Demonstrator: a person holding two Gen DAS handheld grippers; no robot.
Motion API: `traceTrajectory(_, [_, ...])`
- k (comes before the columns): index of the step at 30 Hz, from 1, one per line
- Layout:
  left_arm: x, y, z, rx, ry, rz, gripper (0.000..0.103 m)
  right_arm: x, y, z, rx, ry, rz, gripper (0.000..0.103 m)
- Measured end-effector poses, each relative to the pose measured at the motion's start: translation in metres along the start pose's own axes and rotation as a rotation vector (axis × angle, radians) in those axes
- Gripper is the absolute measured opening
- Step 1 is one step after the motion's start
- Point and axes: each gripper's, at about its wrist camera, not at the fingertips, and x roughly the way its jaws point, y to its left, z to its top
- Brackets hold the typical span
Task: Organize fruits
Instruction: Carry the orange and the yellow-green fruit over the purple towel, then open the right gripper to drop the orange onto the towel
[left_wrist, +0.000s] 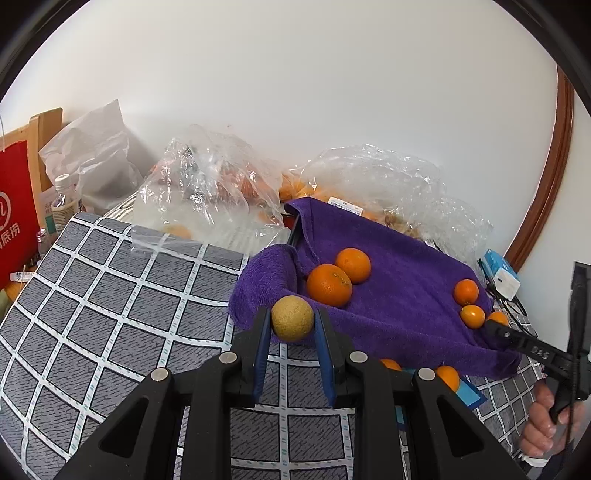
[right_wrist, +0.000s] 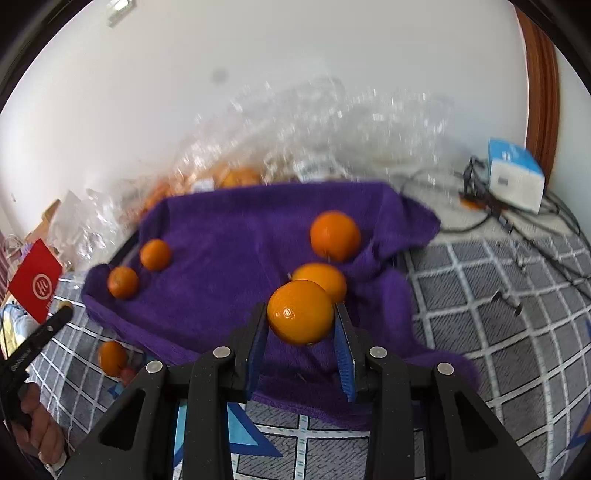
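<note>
1. Left gripper — we hold a tan round fruit at the purple towel edge.
2. Right gripper — clamped on an orange above the towel.
3. Handling, we judge: light, firm, roll-prone; grip across the middle.

fuzzy purple terry towel, glossy dimpled orange, matt rough tan fruit, crinkled clear plastic bags, matt black plastic claw.

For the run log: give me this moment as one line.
left gripper: shut on tan round fruit | right gripper: shut on orange | purple towel: four oranges visible in right view
</note>
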Motion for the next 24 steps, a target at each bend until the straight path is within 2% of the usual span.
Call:
traceTrajectory(9, [0.003,-0.008,-0.002,0.031,0.014,-0.022,0.023,0.012,0.005,-0.005,-0.015,0.026,-0.018,0.035])
traceTrajectory(13, [0.003,-0.012,0.001,0.027,0.060,-0.033,0.023,0.013,0.009,-0.007,-0.045,0.029,-0.037,0.035])
traceTrajectory(18, [-0.002,-0.037,0.020,0.072,0.055,-0.039,0.023,0.009,0.010,-0.007,-0.048,0.037,-0.031,0.041])
traceTrajectory(20, [0.005,-0.048,0.027,0.071,0.084,-0.053,0.023,0.004,0.009,-0.007,-0.050,0.027,-0.043,0.045])
traceTrajectory(24, [0.025,-0.074,0.031,0.121,0.114,-0.041,0.023,-0.011,0.005,-0.004,-0.025,-0.018,-0.039,0.046])
